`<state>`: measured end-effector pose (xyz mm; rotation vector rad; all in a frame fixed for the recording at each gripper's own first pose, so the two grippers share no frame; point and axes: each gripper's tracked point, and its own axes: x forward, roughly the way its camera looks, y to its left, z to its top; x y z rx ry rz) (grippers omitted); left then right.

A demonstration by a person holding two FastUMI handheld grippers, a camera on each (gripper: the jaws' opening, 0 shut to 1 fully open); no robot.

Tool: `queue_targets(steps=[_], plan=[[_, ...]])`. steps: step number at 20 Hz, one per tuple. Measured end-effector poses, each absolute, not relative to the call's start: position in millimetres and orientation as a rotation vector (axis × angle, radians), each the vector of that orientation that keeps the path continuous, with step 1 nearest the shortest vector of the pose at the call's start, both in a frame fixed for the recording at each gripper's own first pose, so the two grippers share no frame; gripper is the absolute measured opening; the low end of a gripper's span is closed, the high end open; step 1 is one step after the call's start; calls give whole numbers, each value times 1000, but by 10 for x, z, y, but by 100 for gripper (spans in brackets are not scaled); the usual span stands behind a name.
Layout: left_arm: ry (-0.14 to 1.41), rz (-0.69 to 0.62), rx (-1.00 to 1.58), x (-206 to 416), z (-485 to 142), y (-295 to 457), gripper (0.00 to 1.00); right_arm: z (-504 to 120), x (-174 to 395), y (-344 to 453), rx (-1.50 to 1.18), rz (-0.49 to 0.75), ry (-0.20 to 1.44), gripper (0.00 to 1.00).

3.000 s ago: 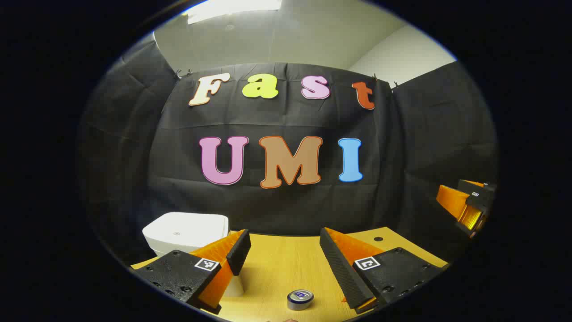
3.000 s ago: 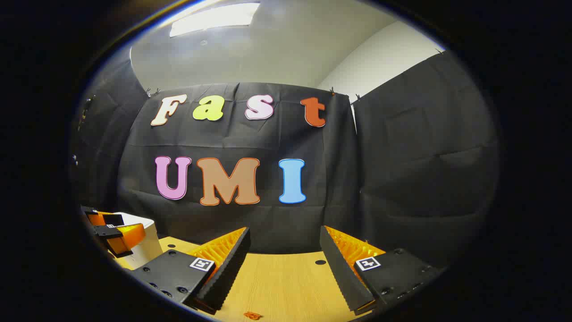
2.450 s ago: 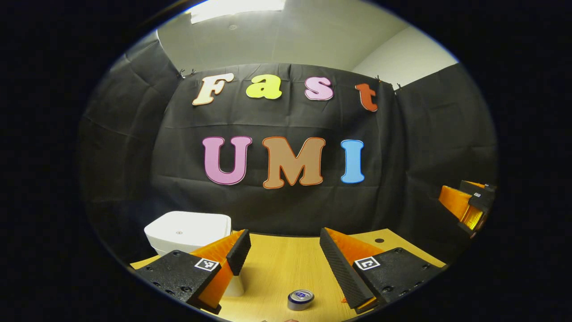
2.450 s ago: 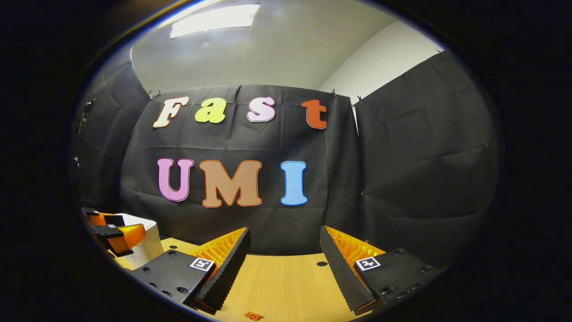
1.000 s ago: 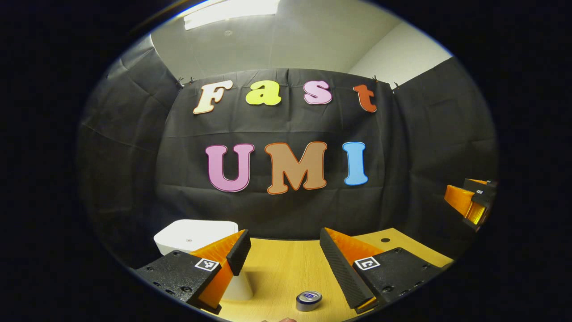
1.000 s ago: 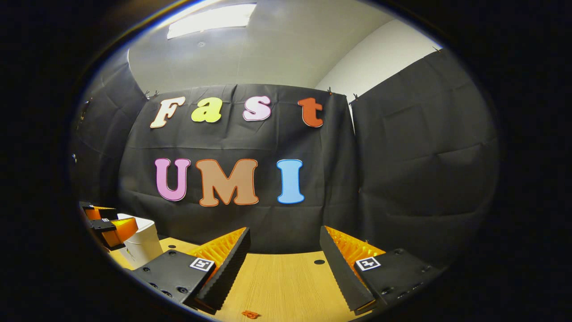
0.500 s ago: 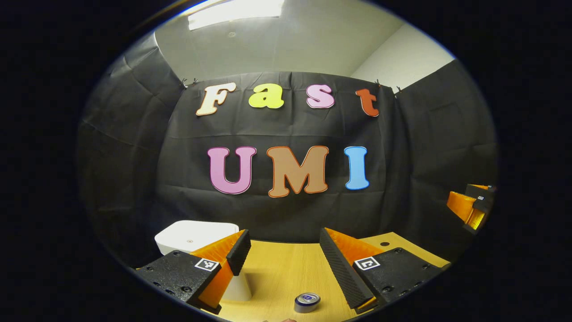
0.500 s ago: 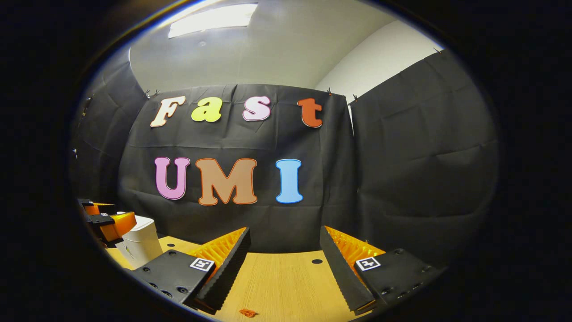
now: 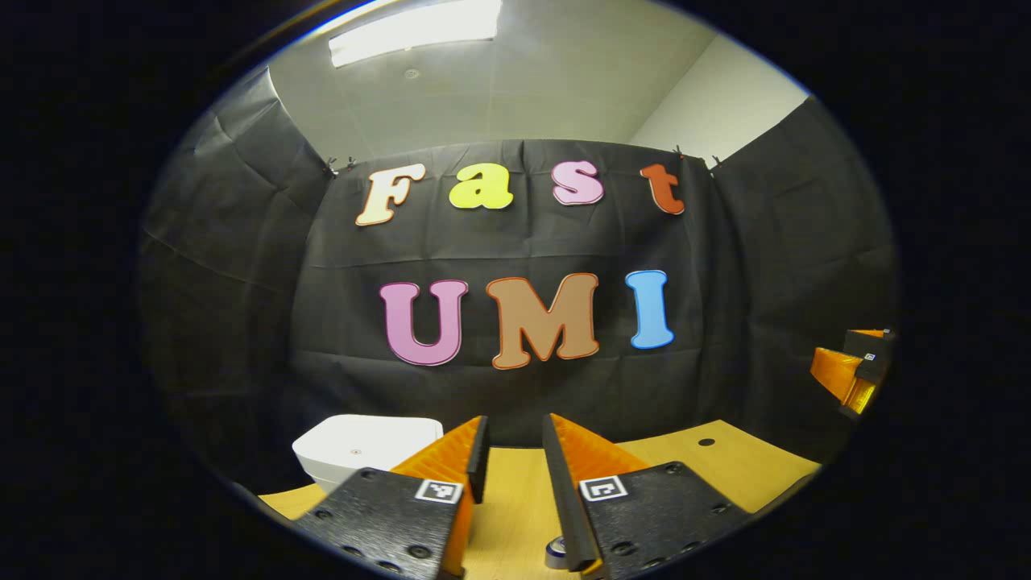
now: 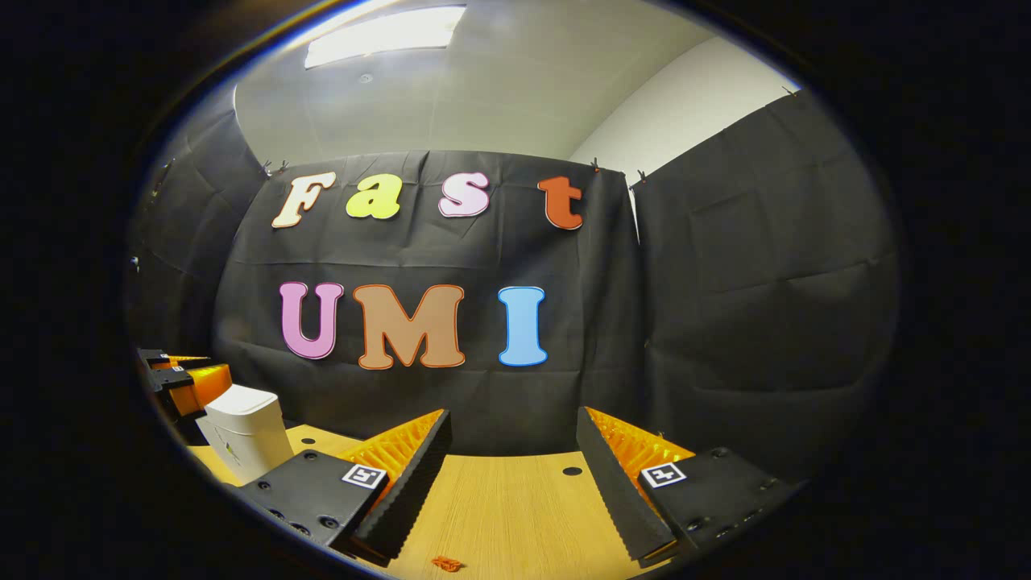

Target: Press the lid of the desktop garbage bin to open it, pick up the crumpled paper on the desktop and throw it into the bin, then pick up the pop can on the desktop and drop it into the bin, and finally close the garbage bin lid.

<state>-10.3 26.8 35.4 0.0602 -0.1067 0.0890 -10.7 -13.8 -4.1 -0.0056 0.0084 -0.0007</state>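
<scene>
White plastic, the garbage bin point(image 9: 366, 445) is standing upright with its lid down flat, sitting ahead and to the left of the left gripper point(image 9: 511, 451), whose fingers are nearly together with a narrow gap, holding nothing. Just below its right finger the pop can point(image 9: 555, 554) is peeking out, orientation hard to tell. Over in the right gripper view, the right gripper point(image 10: 513, 451) is gaping wide above the wooden table point(image 10: 515, 503), the bin far off to its left.

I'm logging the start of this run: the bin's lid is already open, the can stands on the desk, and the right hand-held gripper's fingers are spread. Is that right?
Not quite: the lid of the white bin is down, flat and closed, as the left gripper view shows. The rest holds: the can stands on the desk, and the right hand-held gripper has its fingers spread.
</scene>
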Motion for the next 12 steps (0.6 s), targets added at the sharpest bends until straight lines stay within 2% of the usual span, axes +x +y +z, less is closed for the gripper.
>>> queue_targets(steps=[2, 3, 5, 12], plan=[[-97, 126, 60, -94, 332, 384, 22, -28, -106, -114, -8, 3, 5, 98], [-85, 157, 63, -97, 294, 484, 19, -35, -104, -105, -11, 5, 3, 98], [-45, 198, 58, -79, 212, 658, 0, -31, -104, -68, -13, 10, 2, 100], [-23, 370, 77, 99, 154, 1485, 0, -39, -151, -10, -23, 6, 4, 100]])
